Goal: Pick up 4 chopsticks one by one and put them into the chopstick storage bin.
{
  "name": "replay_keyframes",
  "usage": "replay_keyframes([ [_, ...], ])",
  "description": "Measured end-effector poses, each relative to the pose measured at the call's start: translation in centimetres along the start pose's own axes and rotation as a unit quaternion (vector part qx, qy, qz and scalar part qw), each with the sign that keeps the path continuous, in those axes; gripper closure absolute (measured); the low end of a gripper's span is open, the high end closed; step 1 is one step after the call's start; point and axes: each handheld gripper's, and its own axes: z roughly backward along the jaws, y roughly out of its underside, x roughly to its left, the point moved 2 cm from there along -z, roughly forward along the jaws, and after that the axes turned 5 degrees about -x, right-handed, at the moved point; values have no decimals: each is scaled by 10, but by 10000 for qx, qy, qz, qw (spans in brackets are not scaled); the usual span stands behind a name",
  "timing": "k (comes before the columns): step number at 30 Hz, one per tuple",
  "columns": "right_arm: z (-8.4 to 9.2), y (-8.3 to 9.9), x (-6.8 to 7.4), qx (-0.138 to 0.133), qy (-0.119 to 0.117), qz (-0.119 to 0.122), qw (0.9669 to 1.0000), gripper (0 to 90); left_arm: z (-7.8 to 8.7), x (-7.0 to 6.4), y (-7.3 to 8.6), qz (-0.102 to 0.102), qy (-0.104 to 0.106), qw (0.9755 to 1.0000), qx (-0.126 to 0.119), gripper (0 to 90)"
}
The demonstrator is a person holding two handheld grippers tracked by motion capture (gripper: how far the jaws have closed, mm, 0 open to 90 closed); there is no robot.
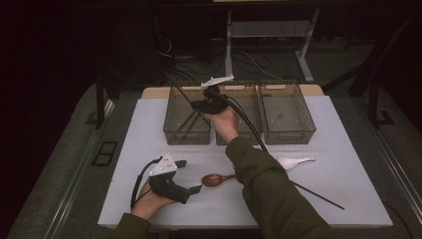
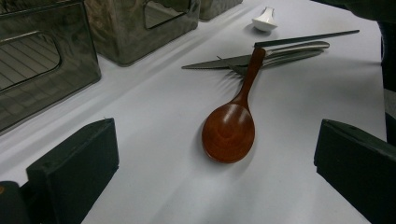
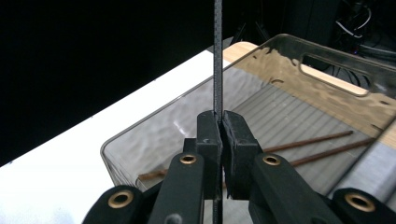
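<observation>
My right gripper (image 1: 203, 105) (image 3: 221, 122) hangs over the left grey bin (image 1: 185, 135) (image 3: 140, 140), shut on a thin black chopstick (image 1: 183, 93) (image 3: 217, 70) that sticks up between its pads. Two brown chopsticks (image 3: 310, 139) lie on that bin's floor. At the front left my left gripper (image 1: 190, 175) (image 2: 217, 140) rests low over the mat, open, its jaws on either side of a brown wooden spoon (image 1: 215, 179) (image 2: 229, 130) without touching it. The spoon's handle lies across a knife (image 2: 219, 61) and a fork (image 2: 285, 55).
A middle bin (image 1: 249, 132) and a right bin (image 1: 288, 134) stand beside the left one at the back of the white mat (image 1: 149, 129). On the mat lie a white ceramic spoon (image 1: 296, 162) (image 2: 265, 21) and another black chopstick (image 1: 318, 195) (image 2: 308, 38).
</observation>
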Motion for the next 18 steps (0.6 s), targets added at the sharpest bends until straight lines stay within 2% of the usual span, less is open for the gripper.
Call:
replay_keyframes([
  [4, -14, 2, 4, 125, 45, 41, 9999, 855, 0, 0, 0, -12, 22, 10000, -6, 0],
  [8, -25, 7, 4, 371, 123, 97, 9992, 855, 0, 0, 0, -12, 37, 10000, -1, 0],
  [14, -33, 16, 4, 682, 233, 160, 9973, 855, -1, 0, 0, -3, 44, 10000, 29, 0],
  [18, -36, 19, 3, 890, 243, 96, 9957, 848, -1, 0, 0, -20, 52, 10000, 42, 0],
])
